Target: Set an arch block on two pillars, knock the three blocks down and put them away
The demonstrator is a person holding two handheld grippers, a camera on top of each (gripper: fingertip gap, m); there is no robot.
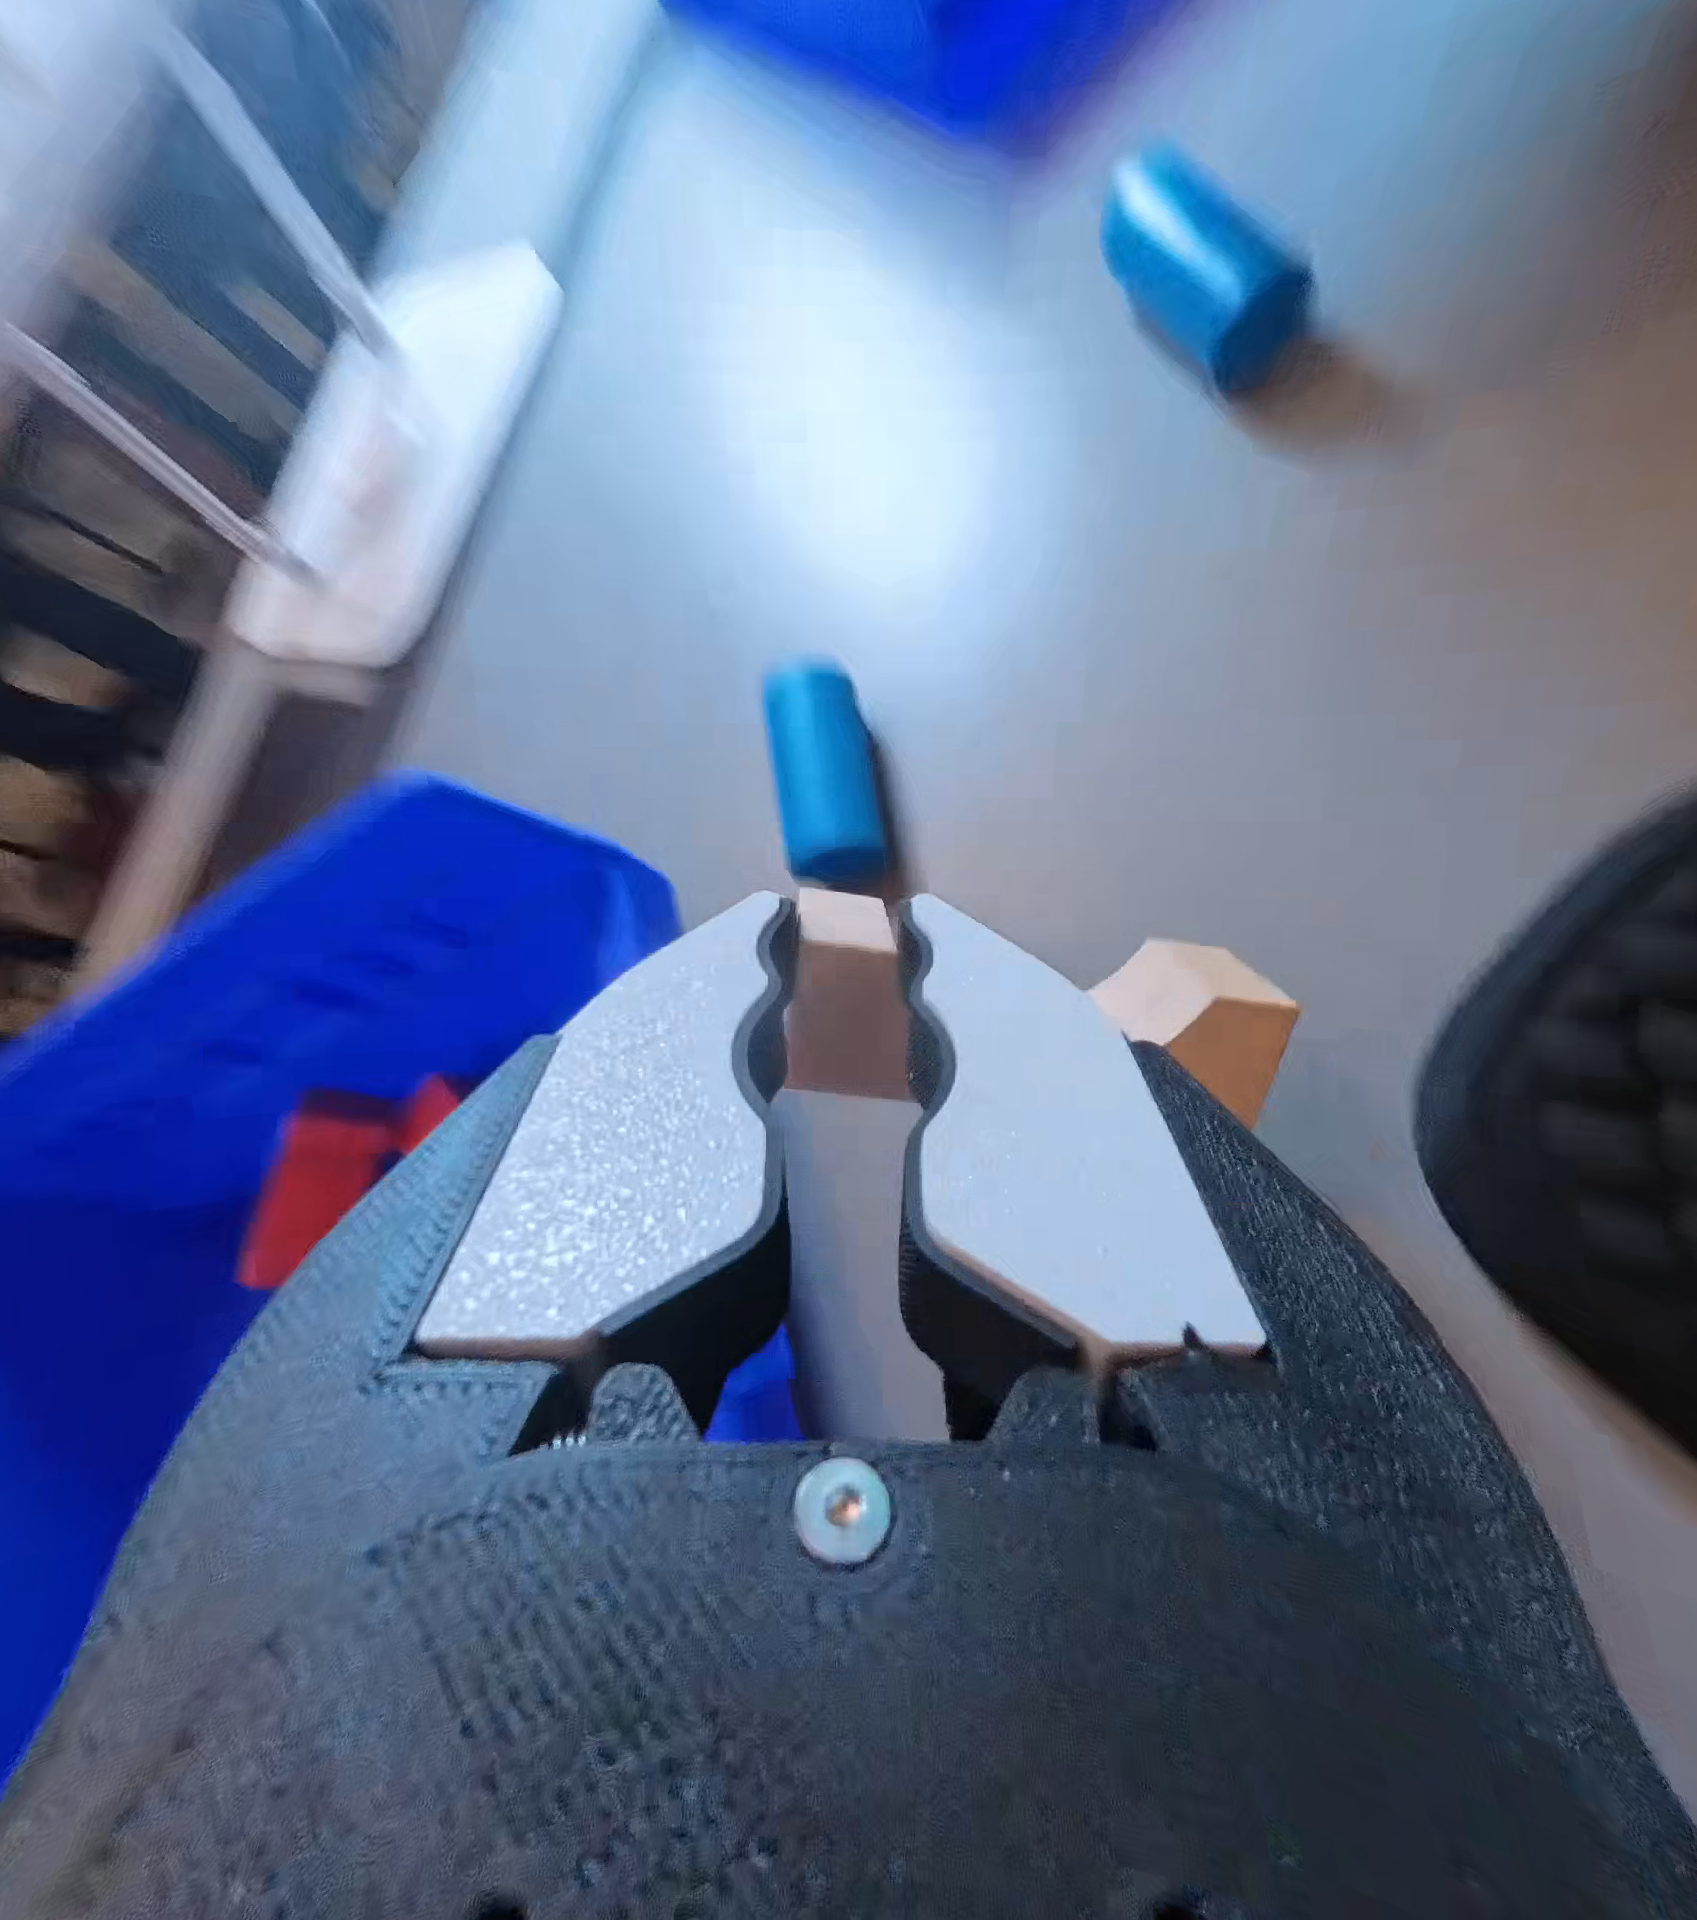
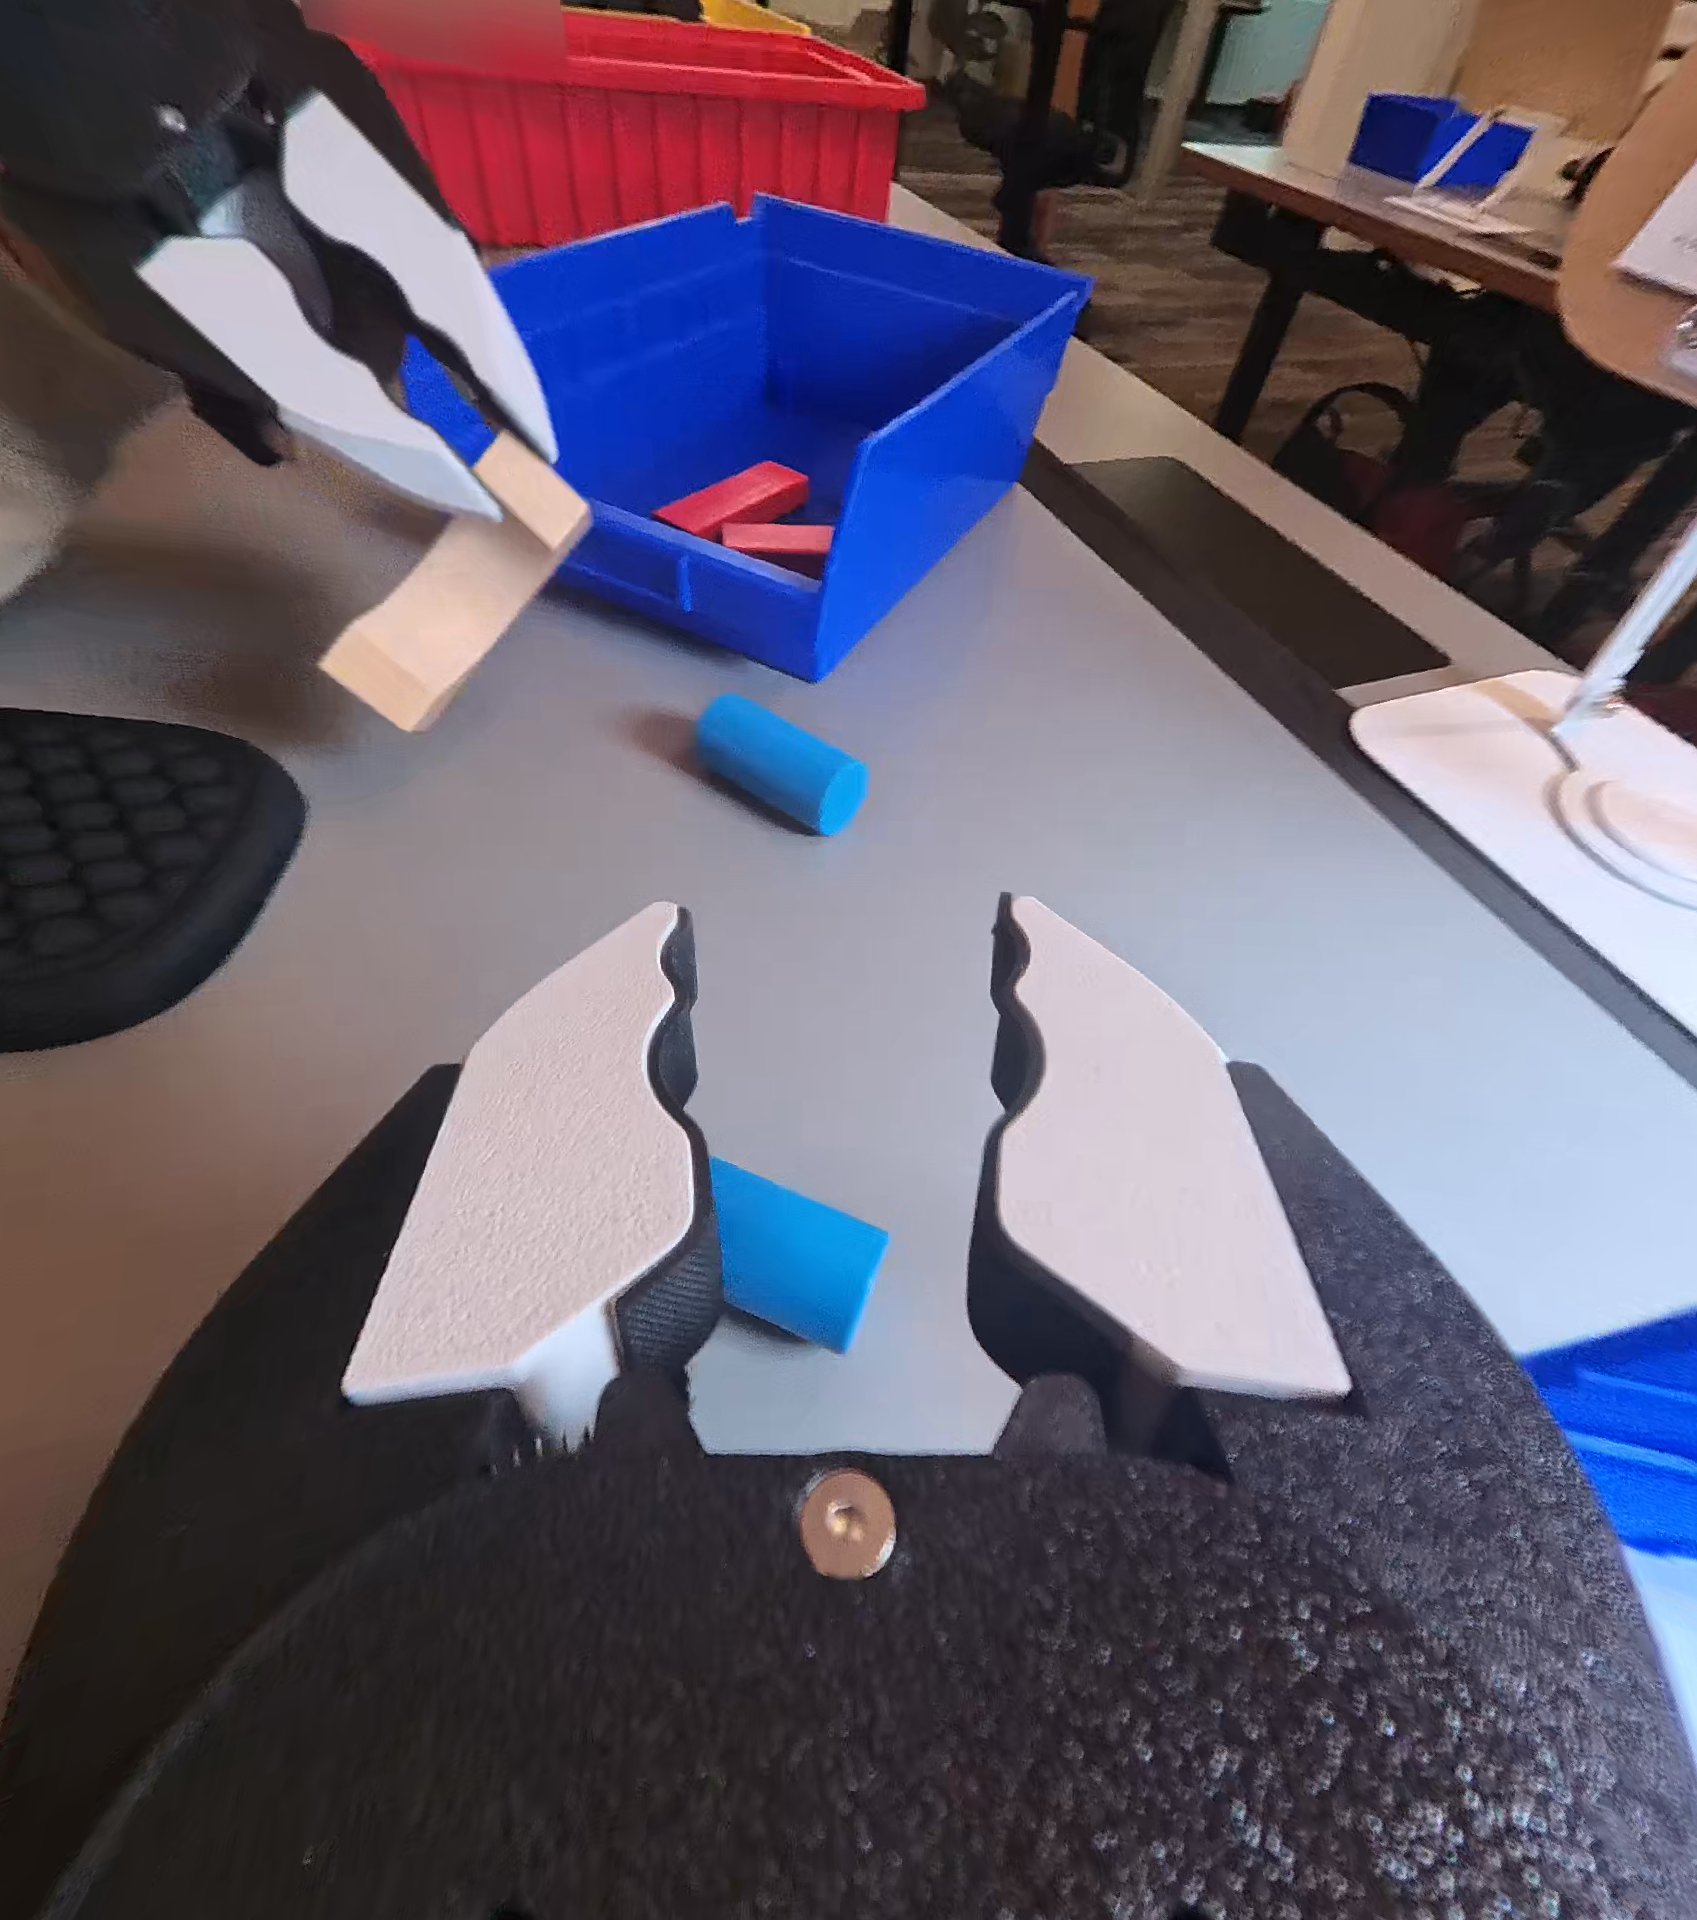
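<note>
Gripping one leg of the arch block (image 2: 465,582), the left gripper (image 2: 470,447) is held above the surface (image 2: 1083,935) near the blue bin (image 2: 937,499); the right gripper (image 2: 839,935) is spread open over a toppled blue pillar (image 2: 802,1257), its long axis crosswise.

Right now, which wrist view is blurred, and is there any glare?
Left wrist view: heavy motion blur on the background, bin and cylinders; only the left gripper and its arch block are sharp; bright glare patch on the table. Right wrist view: mostly sharp, no glare, wide-angle bending at the edges; right gripper open.
</note>
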